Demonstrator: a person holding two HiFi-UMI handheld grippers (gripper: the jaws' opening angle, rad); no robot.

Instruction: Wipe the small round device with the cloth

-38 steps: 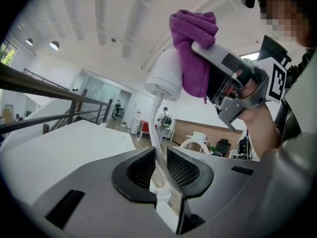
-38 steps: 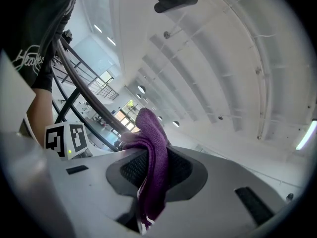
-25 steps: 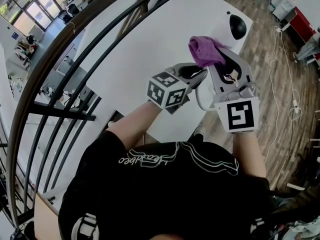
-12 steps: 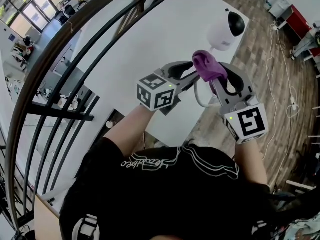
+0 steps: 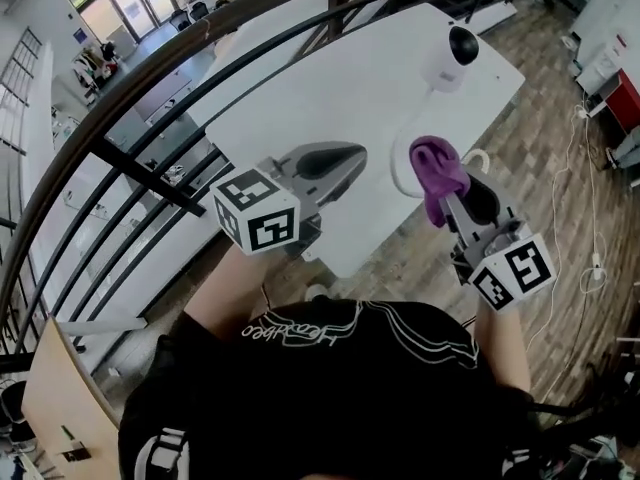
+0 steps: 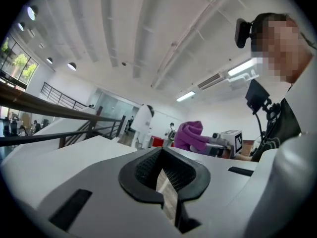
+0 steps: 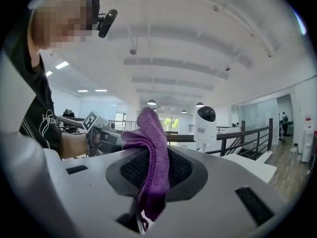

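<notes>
Left gripper [image 5: 352, 156]: level, over the near edge of the surface [image 5: 330, 78]; fingers [image 6: 143, 168] have just been closing and now meet, nothing between them.
Right gripper [image 5: 450, 200]: level, just off that edge, apart from the left; fingers clamped on purple cloth [image 5: 437, 166].
Left forearm [image 5: 225, 286], right forearm [image 5: 497, 330]: bare, reaching forward.

White, black-faced round device [image 5: 452, 56] stands upright by the table's [image 5: 330, 88] far right corner, while the bunched purple cloth [image 5: 436, 164] sits pinched in the right gripper [image 5: 452, 203], apart from it.
</notes>
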